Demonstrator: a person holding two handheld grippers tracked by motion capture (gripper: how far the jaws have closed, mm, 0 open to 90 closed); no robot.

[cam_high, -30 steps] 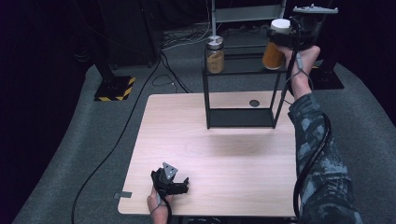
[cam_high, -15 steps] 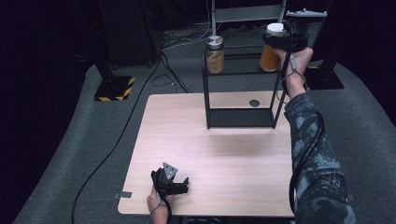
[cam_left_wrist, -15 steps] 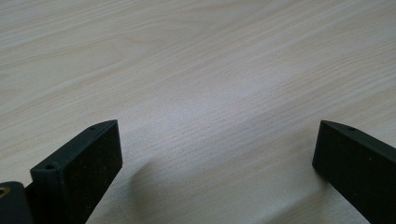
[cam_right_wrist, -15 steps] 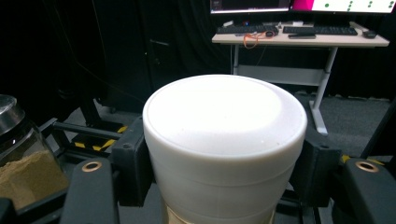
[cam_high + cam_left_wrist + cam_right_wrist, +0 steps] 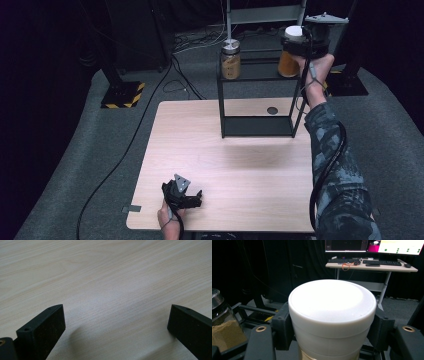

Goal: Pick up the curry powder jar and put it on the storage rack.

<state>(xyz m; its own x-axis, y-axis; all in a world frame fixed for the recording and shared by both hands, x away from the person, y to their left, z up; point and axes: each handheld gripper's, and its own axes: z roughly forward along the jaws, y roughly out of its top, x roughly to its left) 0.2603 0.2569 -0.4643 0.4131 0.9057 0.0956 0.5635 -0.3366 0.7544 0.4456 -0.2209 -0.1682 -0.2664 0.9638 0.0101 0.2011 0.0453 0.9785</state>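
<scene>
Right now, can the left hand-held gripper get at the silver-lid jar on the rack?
Probably not without a long reach: the left hand-held gripper sits open at the table's near edge, and the silver-lid jar stands on the rack's top shelf at the far side. Nothing blocks the way.

table front and middle: wooden table is lying bare, leaving wide free passage; left gripper is sitting at the near edge.
table back: black rack is standing across the far middle, its posts blocking sideways passes.
rack lower level: open between the posts, leaving a gap to reach through.
rack top shelf left: metal-lidded jar is occupying the left end.
rack top shelf right: white-lidded jar and right gripper are taking up the right end.
between jars: a clear gap is staying open on the shelf.
</scene>
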